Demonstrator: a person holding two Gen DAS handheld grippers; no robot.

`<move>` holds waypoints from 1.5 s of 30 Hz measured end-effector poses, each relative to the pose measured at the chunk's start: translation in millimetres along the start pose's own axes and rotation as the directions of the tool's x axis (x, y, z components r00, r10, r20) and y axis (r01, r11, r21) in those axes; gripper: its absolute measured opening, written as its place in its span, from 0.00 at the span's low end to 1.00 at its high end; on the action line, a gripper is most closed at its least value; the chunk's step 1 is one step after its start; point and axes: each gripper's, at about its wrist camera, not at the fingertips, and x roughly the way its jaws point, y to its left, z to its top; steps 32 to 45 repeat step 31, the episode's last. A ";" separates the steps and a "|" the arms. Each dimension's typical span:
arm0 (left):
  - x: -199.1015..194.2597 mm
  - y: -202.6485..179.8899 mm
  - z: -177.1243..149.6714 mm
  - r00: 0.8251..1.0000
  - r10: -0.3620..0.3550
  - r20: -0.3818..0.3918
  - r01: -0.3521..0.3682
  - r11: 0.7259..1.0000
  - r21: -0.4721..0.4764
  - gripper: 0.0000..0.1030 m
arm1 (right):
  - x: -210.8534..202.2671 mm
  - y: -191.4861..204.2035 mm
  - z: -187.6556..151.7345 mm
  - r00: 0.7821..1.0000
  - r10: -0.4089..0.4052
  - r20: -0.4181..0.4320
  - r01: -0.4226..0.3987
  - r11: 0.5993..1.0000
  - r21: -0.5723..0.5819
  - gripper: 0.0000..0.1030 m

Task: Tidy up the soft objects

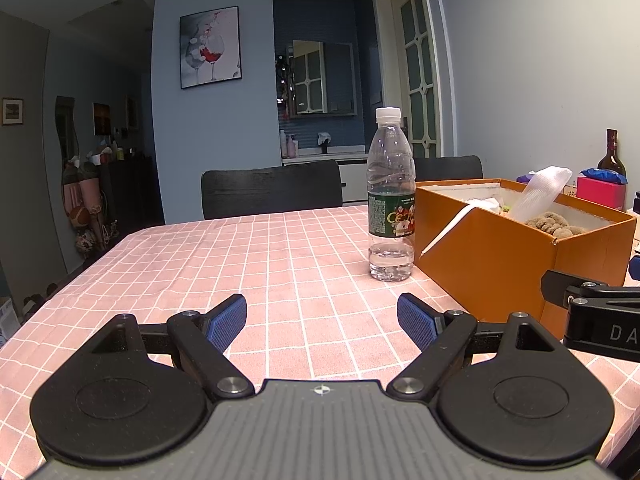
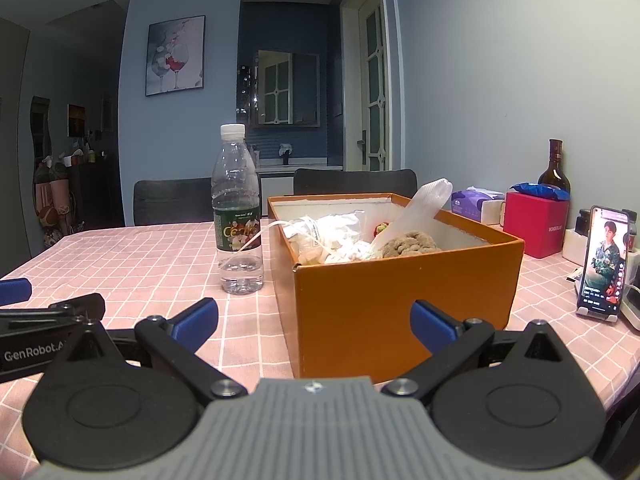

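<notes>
An orange cardboard box point(image 2: 404, 296) stands on the pink checked tablecloth point(image 2: 132, 256). Inside lie a brown plush toy point(image 2: 408, 243), white crumpled soft packing point(image 2: 340, 240), a white foam net sleeve point(image 2: 420, 206) leaning up, and a small red item point(image 2: 380, 229). The box also shows in the left wrist view point(image 1: 500, 256) with the plush point(image 1: 554, 224) and sleeve point(image 1: 538, 192). My right gripper point(image 2: 314, 320) is open and empty just before the box's near wall. My left gripper point(image 1: 322, 322) is open and empty over the cloth, left of the box.
A nearly empty clear water bottle point(image 2: 238, 216) stands just left of the box, also in the left wrist view point(image 1: 391, 200). Right of the box are a tissue pack point(image 2: 474, 200), a red box point(image 2: 534, 224), a dark bottle point(image 2: 554, 168) and a phone on a stand point(image 2: 602, 264). Chairs point(image 1: 272, 194) stand behind the table.
</notes>
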 end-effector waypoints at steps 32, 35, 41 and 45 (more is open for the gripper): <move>-0.3 2.5 -2.5 1.000 -0.004 -0.002 0.004 1.000 0.015 0.97 | 3.1 -2.6 -1.7 1.000 -0.004 -0.010 0.004 1.000 -0.001 0.97; -0.3 2.5 -2.5 1.000 -0.004 -0.002 0.004 1.000 0.015 0.97 | 3.1 -2.6 -1.7 1.000 -0.004 -0.010 0.004 1.000 -0.001 0.97; -0.3 2.5 -2.5 1.000 -0.004 -0.002 0.004 1.000 0.015 0.97 | 3.1 -2.6 -1.7 1.000 -0.004 -0.010 0.004 1.000 -0.001 0.97; -0.3 2.5 -2.5 1.000 -0.004 -0.002 0.004 1.000 0.015 0.97 | 3.1 -2.6 -1.7 1.000 -0.004 -0.010 0.004 1.000 -0.001 0.97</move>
